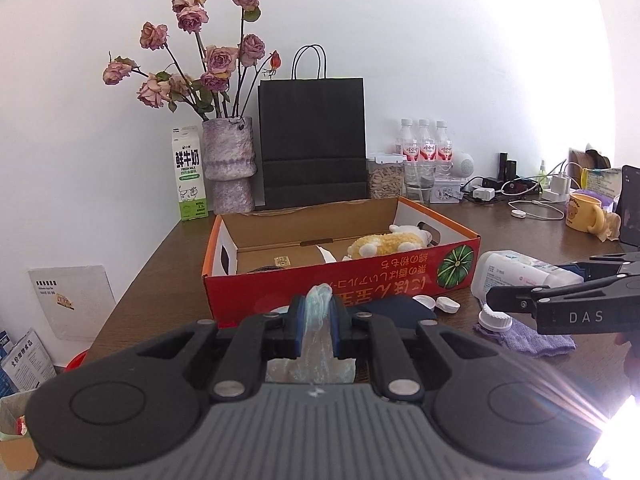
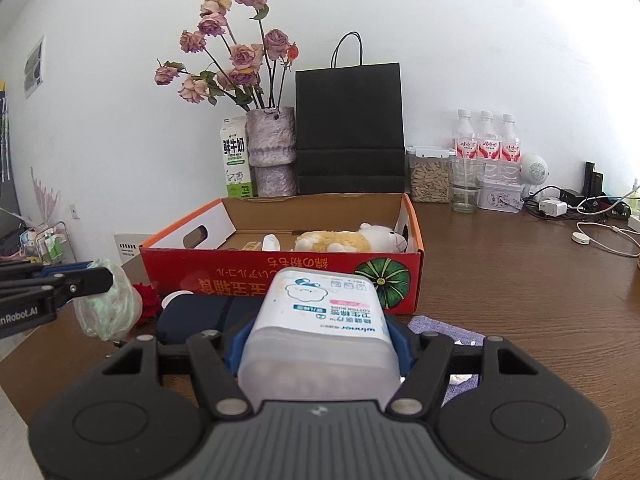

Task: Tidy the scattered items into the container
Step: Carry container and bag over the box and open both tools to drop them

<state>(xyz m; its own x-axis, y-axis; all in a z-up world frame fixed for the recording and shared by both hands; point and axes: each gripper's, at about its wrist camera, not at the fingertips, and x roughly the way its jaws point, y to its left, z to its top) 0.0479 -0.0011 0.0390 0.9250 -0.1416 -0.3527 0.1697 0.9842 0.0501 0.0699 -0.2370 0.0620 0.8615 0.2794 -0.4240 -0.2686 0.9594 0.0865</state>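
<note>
My left gripper (image 1: 319,320) has its blue-padded jaws pinched on a crumpled translucent pale-green plastic bag (image 1: 318,308), held just short of the near wall of the open red cardboard box with the green pumpkin print (image 1: 344,280); only my right camera shows the bag's full bulk (image 2: 110,304) hanging off the tips at 9 o'clock, with a red flower (image 2: 149,300) lying behind it. My right gripper (image 2: 320,320) is clamped on a frosted white rectangular plastic tub of cotton buds (image 2: 320,320), its label upside down but readable: "winner" and "COTTON BUDS". My left view shows that tub (image 1: 520,276) from the side at 3 o'clock, and the arm beside it carries the letters "DAS"; the right view shows "nRobot.AI" on my other arm. Inside the box at 1 o'clock lies a yellow-and-white plush sheep (image 2: 348,240), with a small white item beside it that I cannot identify. Against the box's near wall rests a dark navy pouch (image 2: 200,316); the left view alone shows two white caps (image 1: 438,304), a white screw-top lid (image 1: 496,320) and the lilac cloth (image 1: 536,336) beneath it. At 11 o'clock stands a green-and-white milk carton (image 1: 189,176) marked "FRESH MILK", beside a mottled purple vase of dried roses (image 1: 229,164) and a black paper bag (image 1: 312,140).
</note>
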